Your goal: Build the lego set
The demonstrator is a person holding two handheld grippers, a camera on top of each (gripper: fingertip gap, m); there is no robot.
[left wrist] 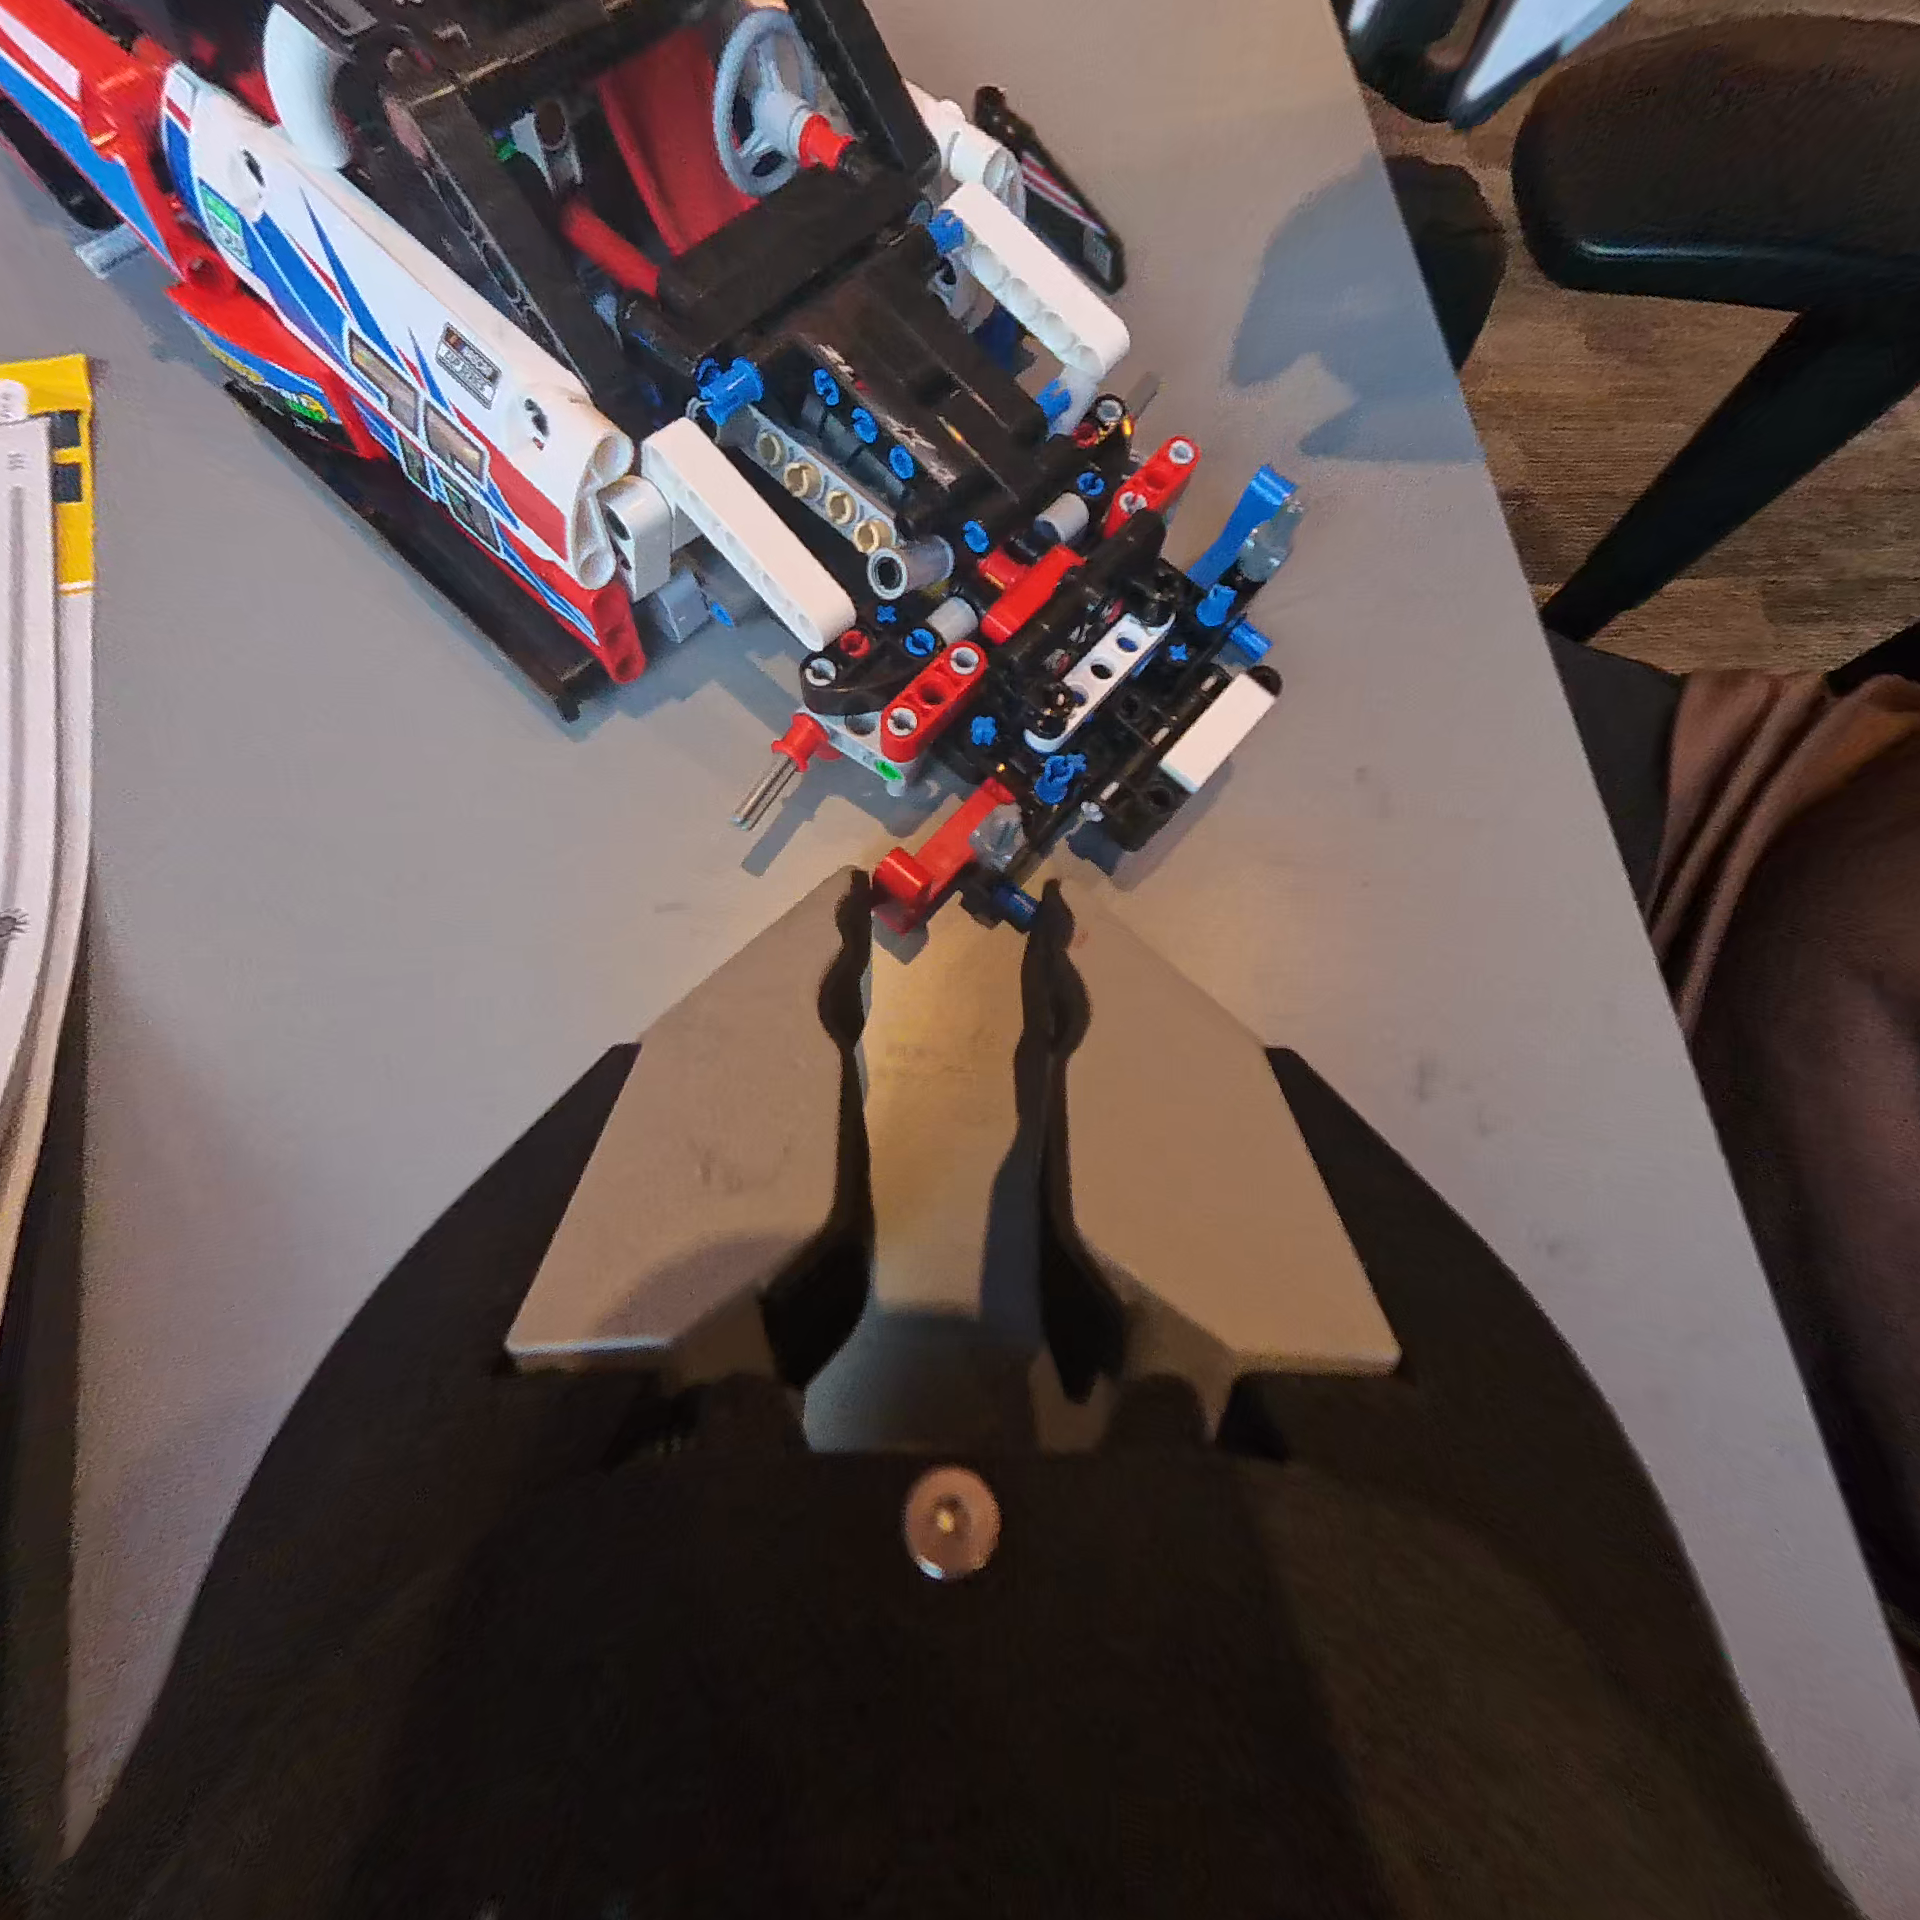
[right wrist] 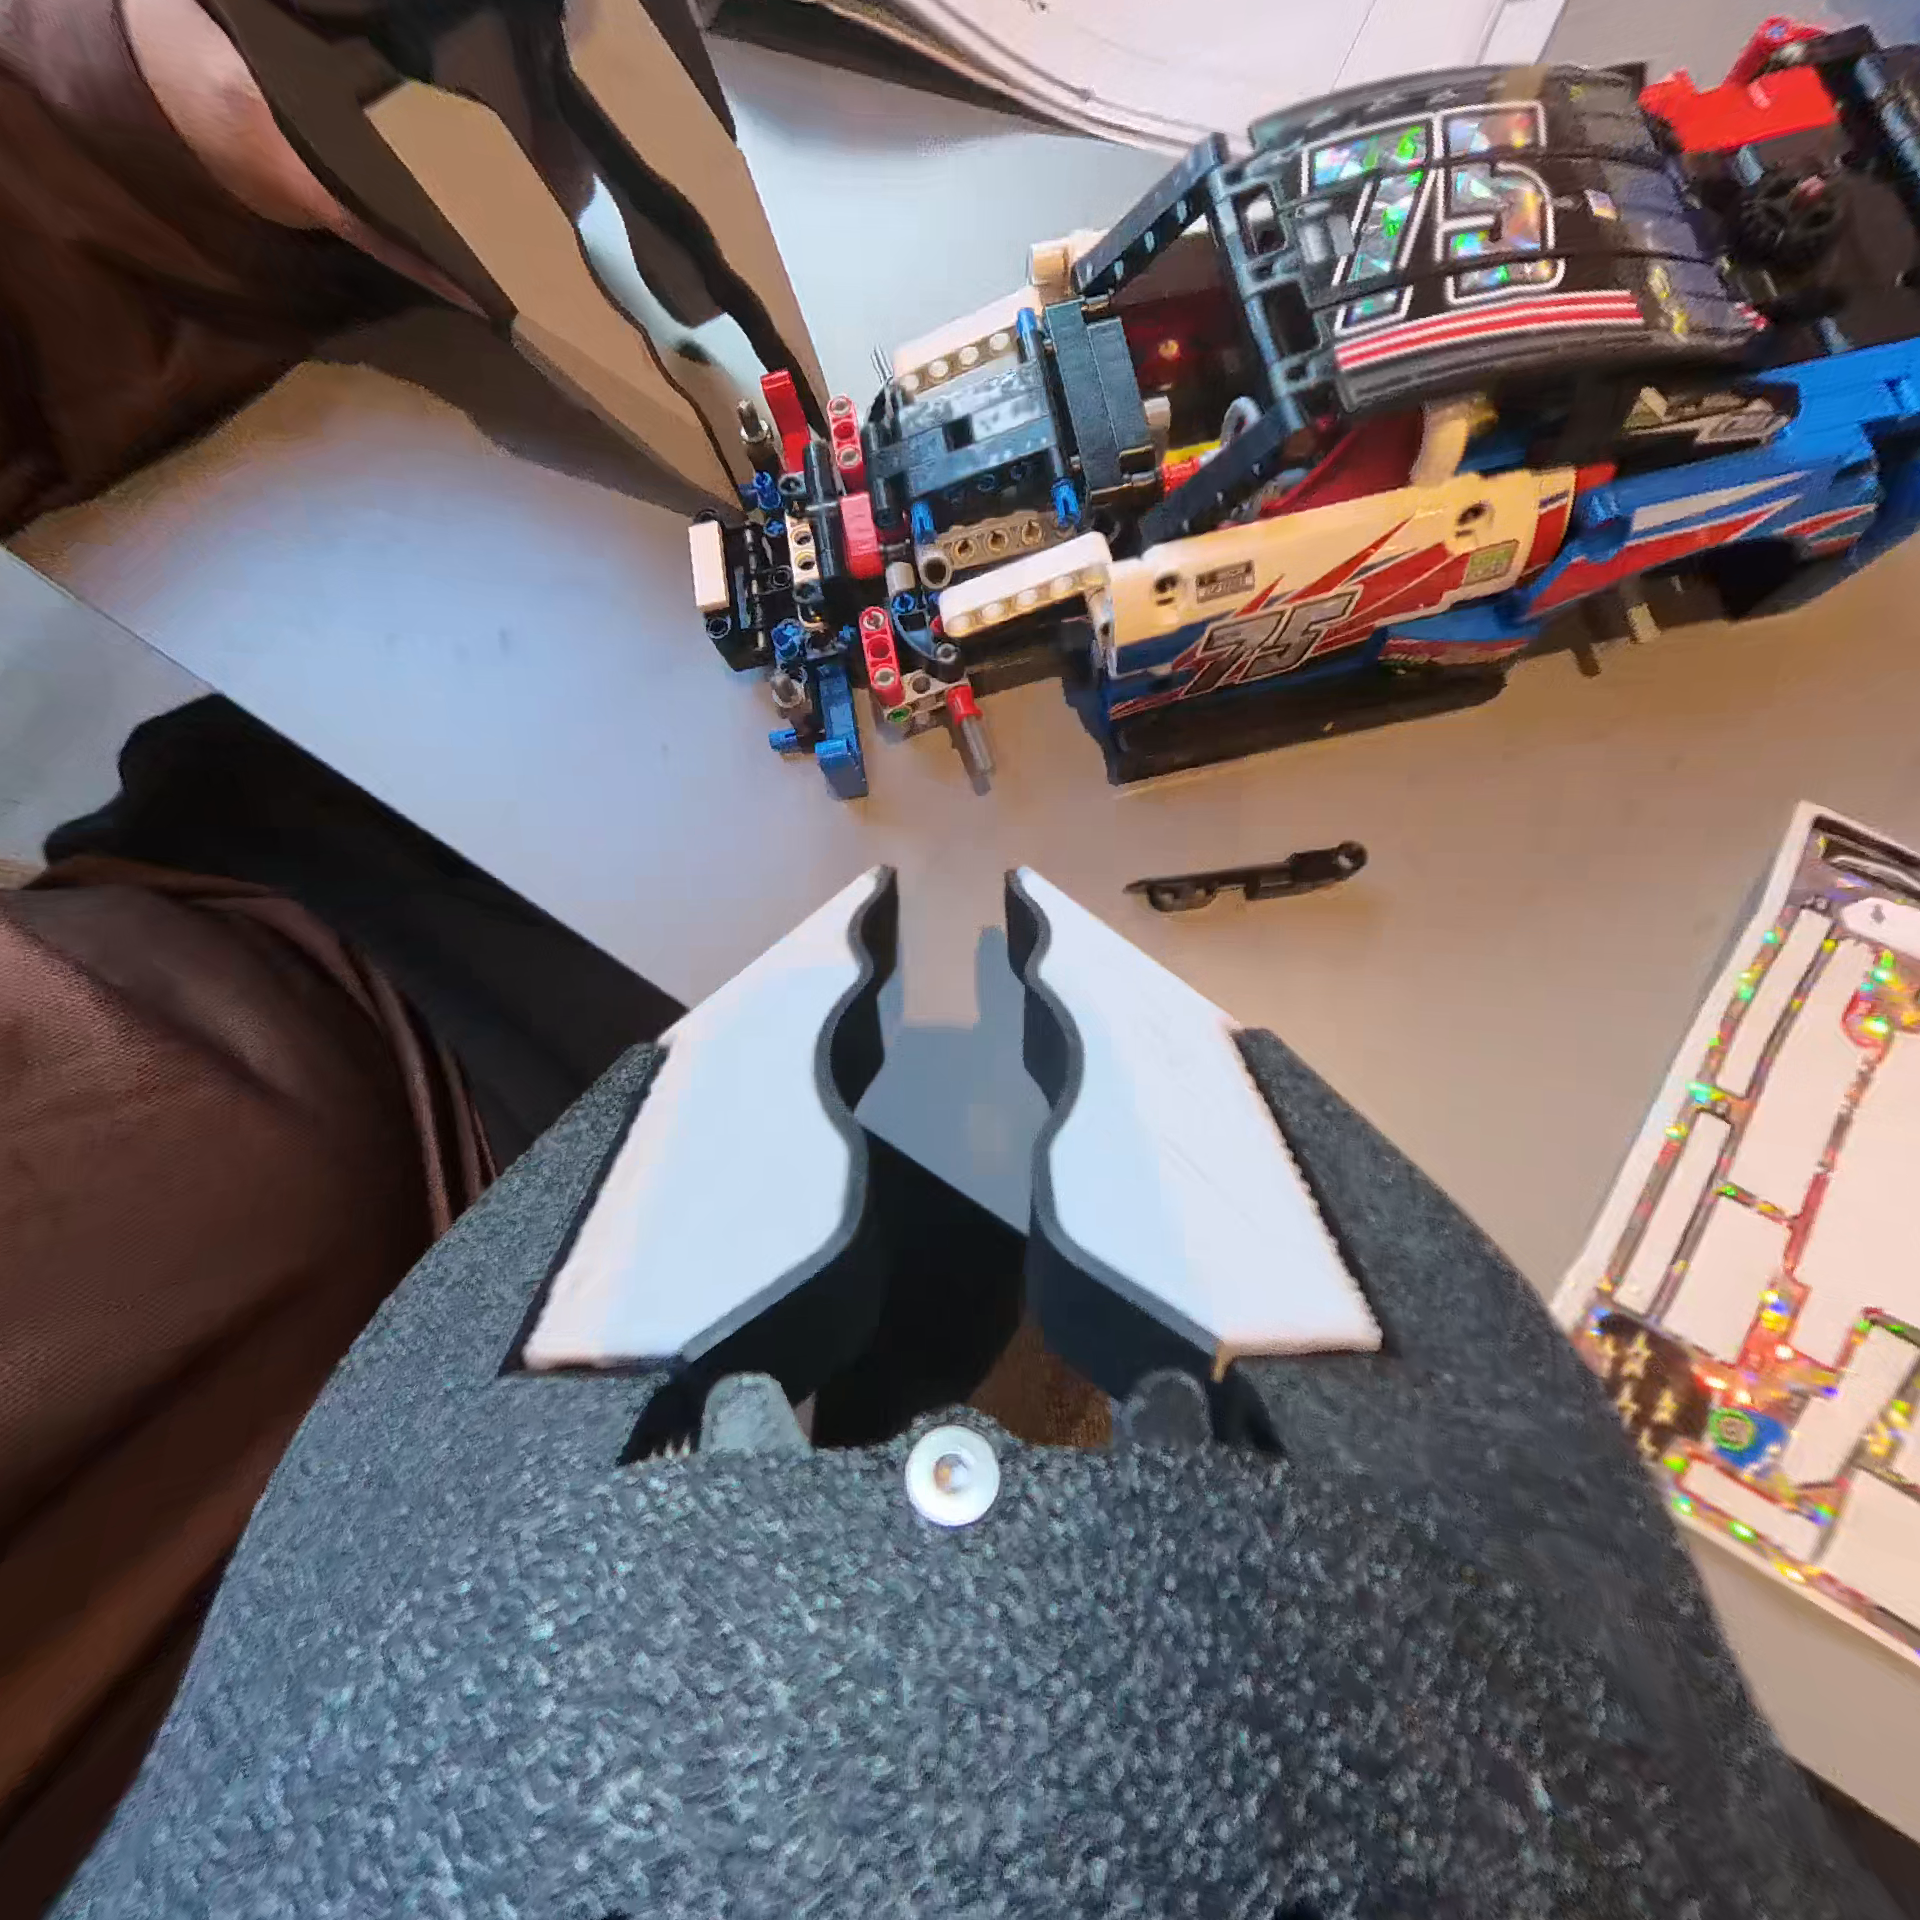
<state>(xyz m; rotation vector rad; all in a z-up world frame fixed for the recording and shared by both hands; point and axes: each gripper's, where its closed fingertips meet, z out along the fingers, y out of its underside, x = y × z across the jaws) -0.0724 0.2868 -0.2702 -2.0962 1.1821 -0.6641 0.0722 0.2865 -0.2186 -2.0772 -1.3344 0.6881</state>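
While the left gripper (left wrist: 951, 899) reaches toward twelve o'clock in its own view, its fingers (left wrist: 1049, 997) stand spread with a bare gap of desk between them, their tips just beside a red lever piece (left wrist: 935, 857) and a small blue pin at the nose of the lego car (left wrist: 436, 343). At nine o'clock in that view a paper booklet with a yellow edge (left wrist: 47, 623) lies on the grey desk (left wrist: 364, 935). The car runs from ten o'clock down to the centre, its open front frame of black, red and blue beams (left wrist: 1049, 665) facing the gripper. Past the car, at one o'clock, a small dark panel piece (left wrist: 1081, 208) lies loose. At two o'clock a dark chair (left wrist: 1714, 208) stands off the desk edge.

From the right wrist view, a person's brown sleeve (right wrist: 156, 1195) fills nine o'clock. The left gripper (right wrist: 748, 457) comes in from eleven o'clock, its tips at the far side of the car's nose. The right gripper (right wrist: 951, 883) hangs over bare desk, fingers (right wrist: 1132, 1091) apart and holding nothing, well short of the car (right wrist: 1351, 520). A loose black beam (right wrist: 1247, 878) lies just beside its tips at two o'clock. A sticker sheet with shiny outlines (right wrist: 1766, 1247) lies at three o'clock.
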